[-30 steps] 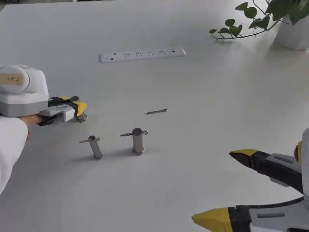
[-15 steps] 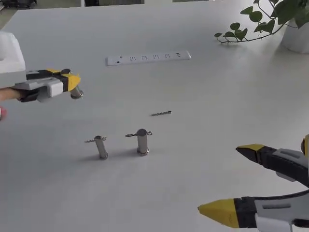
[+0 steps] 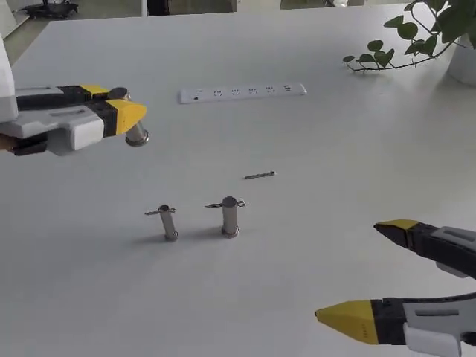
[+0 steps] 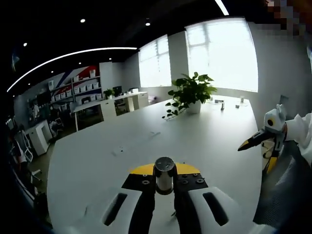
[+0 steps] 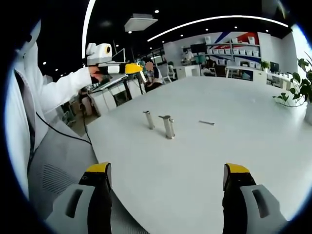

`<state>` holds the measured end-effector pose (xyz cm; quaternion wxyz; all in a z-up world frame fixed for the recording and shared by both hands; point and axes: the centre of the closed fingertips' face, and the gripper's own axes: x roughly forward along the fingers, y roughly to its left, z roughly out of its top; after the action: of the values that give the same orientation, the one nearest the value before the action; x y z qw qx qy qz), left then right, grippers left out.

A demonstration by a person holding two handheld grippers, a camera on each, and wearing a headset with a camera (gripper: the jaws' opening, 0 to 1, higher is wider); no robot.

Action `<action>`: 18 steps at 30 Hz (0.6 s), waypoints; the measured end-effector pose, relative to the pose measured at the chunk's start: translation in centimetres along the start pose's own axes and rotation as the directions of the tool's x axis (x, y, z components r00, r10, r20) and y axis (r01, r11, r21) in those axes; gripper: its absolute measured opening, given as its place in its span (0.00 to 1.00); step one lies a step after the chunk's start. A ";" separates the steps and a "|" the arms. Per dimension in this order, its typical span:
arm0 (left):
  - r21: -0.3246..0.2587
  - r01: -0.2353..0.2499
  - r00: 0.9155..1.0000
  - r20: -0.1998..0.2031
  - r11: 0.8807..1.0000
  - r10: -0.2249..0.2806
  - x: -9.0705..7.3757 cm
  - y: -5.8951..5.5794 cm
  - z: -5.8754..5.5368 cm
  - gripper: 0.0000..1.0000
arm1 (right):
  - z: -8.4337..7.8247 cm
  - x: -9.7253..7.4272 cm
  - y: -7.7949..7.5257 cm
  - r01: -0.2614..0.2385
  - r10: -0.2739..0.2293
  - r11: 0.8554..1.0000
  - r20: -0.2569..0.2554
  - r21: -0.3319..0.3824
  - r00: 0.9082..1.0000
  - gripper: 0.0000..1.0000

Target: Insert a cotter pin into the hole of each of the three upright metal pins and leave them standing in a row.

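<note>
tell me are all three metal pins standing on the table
No: one pin and another stand on the table, while the left gripper holds the third pin above it.

Metal pin (image 3: 137, 137): shank lay hidden inside the left gripper (image 3: 128, 110) (hole not discernible); right gripper (image 3: 349, 269) was cropped by the lower-right edge.

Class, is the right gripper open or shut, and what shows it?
Open: the right gripper has its fingers spread wide, with bare table between them and nothing held.
</note>
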<state>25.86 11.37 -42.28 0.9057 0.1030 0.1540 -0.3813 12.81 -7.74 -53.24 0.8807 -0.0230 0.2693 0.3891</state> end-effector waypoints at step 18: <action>-0.037 0.186 0.967 -0.173 0.982 -0.189 4.0 -11.3 -9.7 0.11 | -0.3 0.3 0.6 -0.024 0.024 1.000 -0.016 0.009 1.000 0.94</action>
<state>18.38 3.89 -53.53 0.8495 0.1119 0.2460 -0.4532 12.40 -7.17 -53.54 0.8738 -0.0189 0.2784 0.3982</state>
